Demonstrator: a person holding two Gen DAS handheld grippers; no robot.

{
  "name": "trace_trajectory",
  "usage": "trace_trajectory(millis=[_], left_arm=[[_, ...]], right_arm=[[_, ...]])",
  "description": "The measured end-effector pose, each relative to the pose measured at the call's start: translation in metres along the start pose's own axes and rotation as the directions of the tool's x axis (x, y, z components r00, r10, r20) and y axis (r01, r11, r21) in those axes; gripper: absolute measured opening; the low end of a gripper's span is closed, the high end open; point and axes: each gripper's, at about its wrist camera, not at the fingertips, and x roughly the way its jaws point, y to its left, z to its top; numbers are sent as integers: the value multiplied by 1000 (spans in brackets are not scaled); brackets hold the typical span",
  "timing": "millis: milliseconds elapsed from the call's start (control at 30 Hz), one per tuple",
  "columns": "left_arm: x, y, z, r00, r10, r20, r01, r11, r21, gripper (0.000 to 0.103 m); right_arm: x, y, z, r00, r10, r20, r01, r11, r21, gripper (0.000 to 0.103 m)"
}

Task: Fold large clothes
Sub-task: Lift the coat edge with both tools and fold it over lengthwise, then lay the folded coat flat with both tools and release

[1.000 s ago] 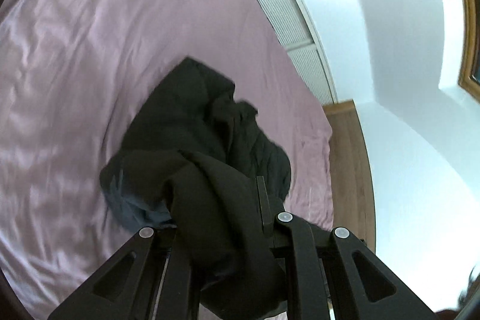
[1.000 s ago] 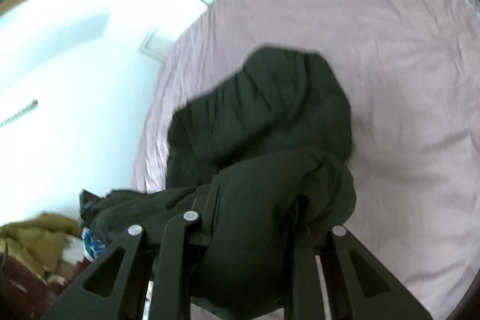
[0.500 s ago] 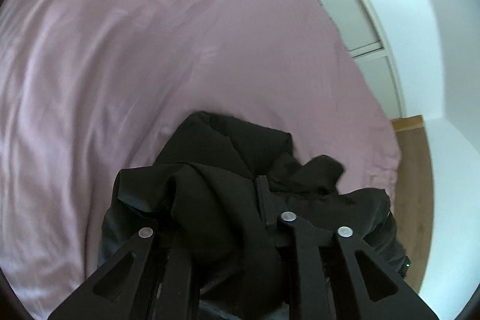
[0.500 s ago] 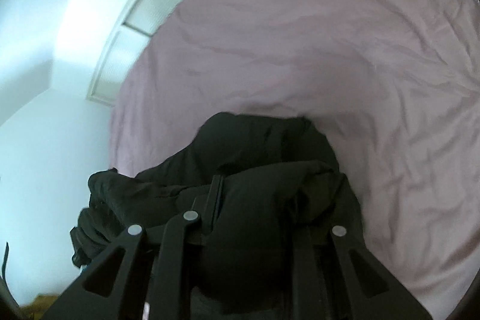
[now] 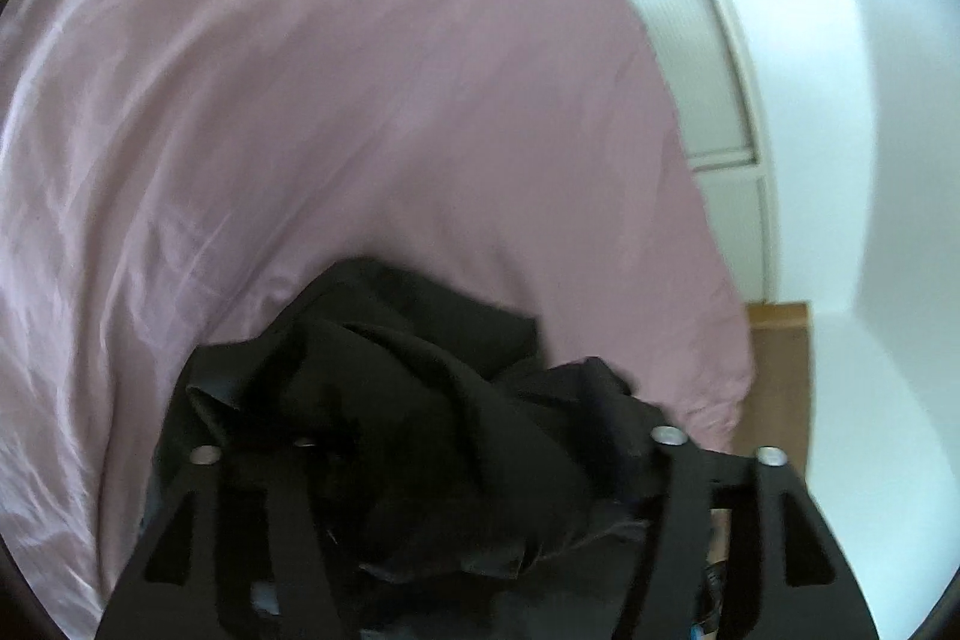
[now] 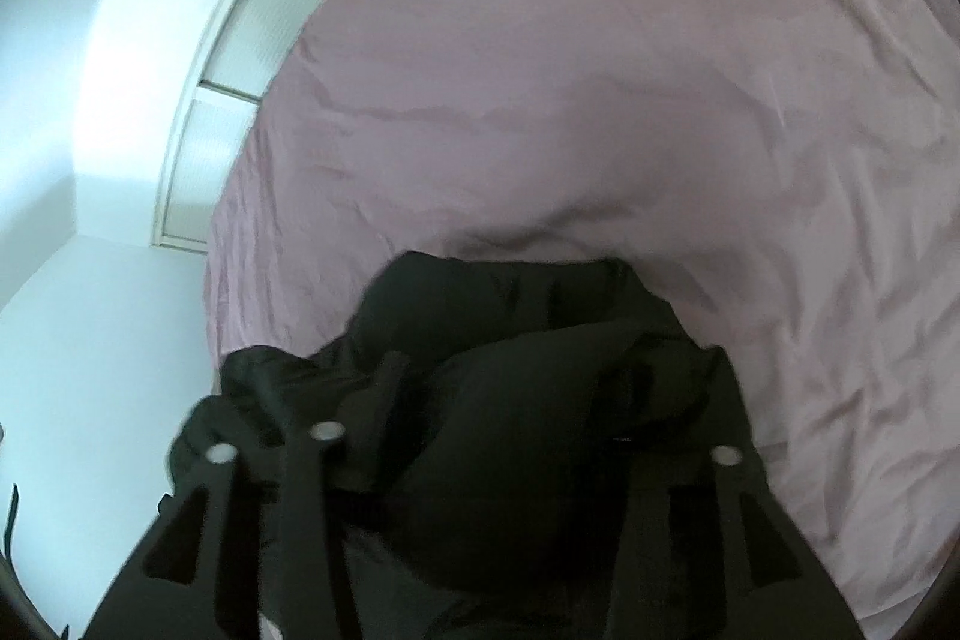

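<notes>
A bunched black garment (image 5: 420, 358) lies on the pink bed sheet (image 5: 300, 100) near the bed's edge. In the left wrist view my left gripper (image 5: 480, 436) straddles the near folds; its jaws are opening, and the cloth sits loosely between them. The right wrist view shows the same black garment (image 6: 492, 292) heaped on the pink bed sheet (image 6: 600, 70). My right gripper (image 6: 516, 400) is over the near part, its jaws opening with a puffy fold lying between them. Cloth hides the fingertips in both views.
White panelled doors (image 5: 690, 40) and a white wall stand beyond the bed's far side. A strip of wooden floor (image 5: 774, 370) shows past the bed corner. In the right wrist view the white panelled doors (image 6: 252, 40) rise at the left.
Both grippers came down with the black garment onto the sheet. Their jaws, shut on the cloth before, have spread apart, and the garment now rests bunched on the bed.
</notes>
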Motion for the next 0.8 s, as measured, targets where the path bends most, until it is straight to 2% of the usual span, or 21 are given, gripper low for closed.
trace_trajectory(millis=[33,133,300,467,533,600,700,767,800], left_arm=[[-4,-3,4,1000,-8,9,8,1000,0,73],[-22,-15,8,999,-25,42,25,1000,19,76],[-47,-39,9,995,4,97,-12,996,86,80],[-76,-64,-2,983,79,167,-111,974,196,81],[-81,-77,-17,976,120,180,-166,949,266,81],[-76,-92,-40,968,158,193,-219,911,350,82],[-64,-108,-83,957,198,214,-278,839,469,82],[-54,-115,-118,955,206,215,-293,785,546,82],[-51,-116,-128,953,209,219,-299,767,567,82]], right_arm=[[-6,3,1,1000,8,7,-8,1000,-7,62],[-21,14,6,999,27,37,-27,999,-19,75],[-48,26,12,992,51,115,-48,999,-25,80],[-91,38,15,976,46,213,-29,996,-83,81],[-108,51,11,971,28,239,9,988,-152,81],[-121,66,1,968,24,252,35,973,-229,81],[-130,88,-28,970,8,245,85,928,-364,81],[-129,101,-52,972,-6,234,113,889,-444,81],[-126,106,-66,973,-14,229,125,869,-479,81]])
